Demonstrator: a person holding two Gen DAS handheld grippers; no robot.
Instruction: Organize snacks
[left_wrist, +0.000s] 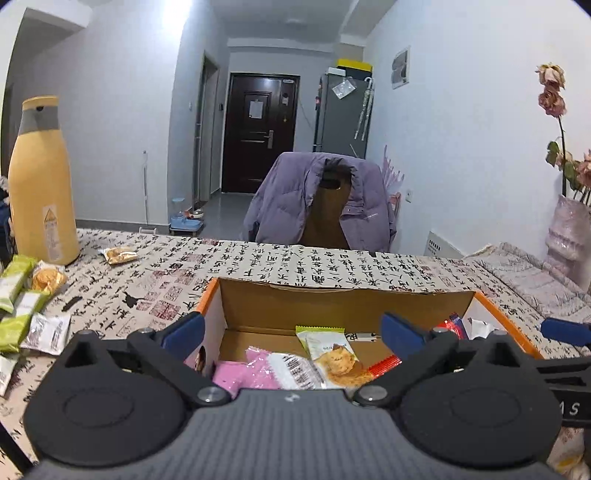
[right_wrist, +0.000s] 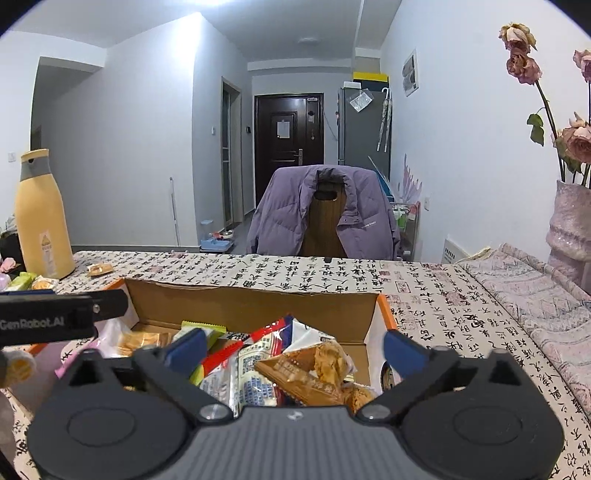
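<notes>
An open cardboard box (left_wrist: 332, 306) with orange edges stands on the table before me. In the left wrist view it holds a pink packet (left_wrist: 240, 373), a white and green cookie packet (left_wrist: 332, 354) and a red packet (left_wrist: 382, 363). My left gripper (left_wrist: 291, 328) hangs open over the box's near side, with nothing between its pads. In the right wrist view my right gripper (right_wrist: 293, 343) is open above the box (right_wrist: 258, 306), over a heap with a brown packet (right_wrist: 314, 373) and a white and blue packet (right_wrist: 255, 373). Neither gripper holds anything.
Several loose snacks lie at the table's left: green packets (left_wrist: 14, 280), a silver packet (left_wrist: 48, 334), a cookie packet (left_wrist: 48, 278) and a small one (left_wrist: 120, 254). A yellow bottle (left_wrist: 40, 184) stands there. A vase (left_wrist: 569, 236) stands right; a jacket-draped chair (left_wrist: 321, 206) is behind.
</notes>
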